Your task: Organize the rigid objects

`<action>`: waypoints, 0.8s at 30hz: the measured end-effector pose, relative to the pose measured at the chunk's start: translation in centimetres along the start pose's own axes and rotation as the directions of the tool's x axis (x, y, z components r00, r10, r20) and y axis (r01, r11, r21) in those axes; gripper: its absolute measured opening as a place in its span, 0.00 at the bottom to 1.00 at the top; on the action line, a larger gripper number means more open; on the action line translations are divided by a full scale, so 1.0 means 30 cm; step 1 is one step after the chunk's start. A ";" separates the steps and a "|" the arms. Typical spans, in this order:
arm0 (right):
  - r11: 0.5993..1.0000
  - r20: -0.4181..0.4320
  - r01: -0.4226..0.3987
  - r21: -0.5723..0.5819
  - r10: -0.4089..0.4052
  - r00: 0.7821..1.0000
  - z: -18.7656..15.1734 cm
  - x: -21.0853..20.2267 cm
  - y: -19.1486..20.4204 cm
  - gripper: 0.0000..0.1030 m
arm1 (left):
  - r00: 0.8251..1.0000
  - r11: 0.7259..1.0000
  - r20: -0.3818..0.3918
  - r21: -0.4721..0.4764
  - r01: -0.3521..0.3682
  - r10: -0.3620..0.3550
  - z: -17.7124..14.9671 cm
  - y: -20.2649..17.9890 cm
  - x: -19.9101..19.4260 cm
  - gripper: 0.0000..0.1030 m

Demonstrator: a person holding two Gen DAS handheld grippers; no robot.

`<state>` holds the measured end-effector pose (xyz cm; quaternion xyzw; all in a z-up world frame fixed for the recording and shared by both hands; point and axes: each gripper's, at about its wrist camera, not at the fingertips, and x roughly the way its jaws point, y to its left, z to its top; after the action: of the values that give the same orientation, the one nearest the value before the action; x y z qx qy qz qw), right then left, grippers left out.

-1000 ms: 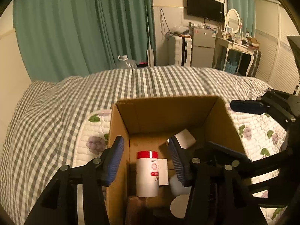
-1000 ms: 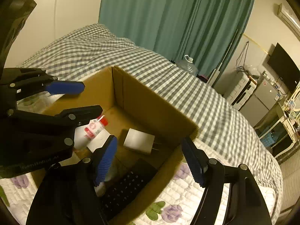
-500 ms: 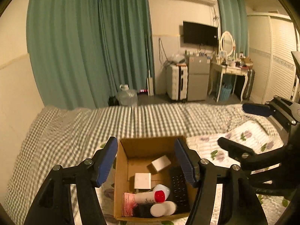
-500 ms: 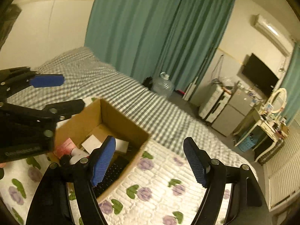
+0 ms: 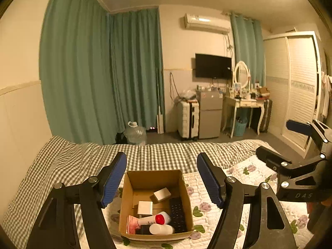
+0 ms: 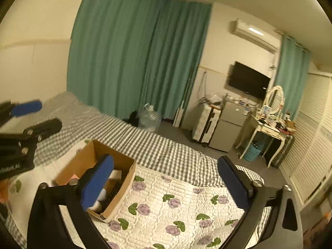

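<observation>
– Where's the cardboard box (image 5: 155, 204)?
– On the flowered quilt (image 6: 176, 211) of the bed, holding a red-capped bottle (image 5: 154, 220), a white tube (image 5: 161, 229), two white blocks and a dark remote (image 5: 177, 211)
– And the grippers?
– Left gripper (image 5: 161, 180) and right gripper (image 6: 164, 184) both gape wide, empty, above the bed; checked blanket (image 5: 83, 161) and green curtains (image 5: 99, 78) beyond

I count one cardboard box (image 5: 154, 205) on the bed, holding two white cubes (image 5: 162, 194), two bottles (image 5: 154, 220), one black keyboard (image 5: 177, 213) and one pink packet (image 5: 131, 224).
</observation>
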<state>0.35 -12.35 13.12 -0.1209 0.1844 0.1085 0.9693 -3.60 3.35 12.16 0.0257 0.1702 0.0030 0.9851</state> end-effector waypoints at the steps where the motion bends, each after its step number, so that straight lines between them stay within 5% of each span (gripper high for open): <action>1: 1.000 0.013 0.007 0.015 -0.007 1.000 -0.010 -0.023 -0.005 1.00 | 1.000 1.000 0.007 0.000 0.001 -0.001 -0.010 -0.007 -0.010 0.72; 11: 0.973 0.088 0.009 0.229 -0.030 0.996 -0.225 -0.154 -0.026 1.00 | 0.990 0.998 0.131 0.000 -0.061 0.060 -0.276 -0.053 -0.071 0.74; 17: 0.963 0.019 0.069 0.261 -0.076 0.997 -0.426 -0.075 0.024 1.00 | 0.997 0.998 0.053 0.002 -0.065 0.065 -0.370 -0.055 -0.023 0.74; 24: 0.954 0.000 0.078 0.288 -0.081 0.997 -0.446 -0.055 0.009 1.00 | 0.998 0.998 0.032 -0.002 -0.056 0.056 -0.398 -0.062 -0.020 0.74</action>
<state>-5.64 -16.04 1.63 0.0146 0.1876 0.0421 0.9812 -8.17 2.08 1.03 0.0299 0.1537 0.0301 0.9872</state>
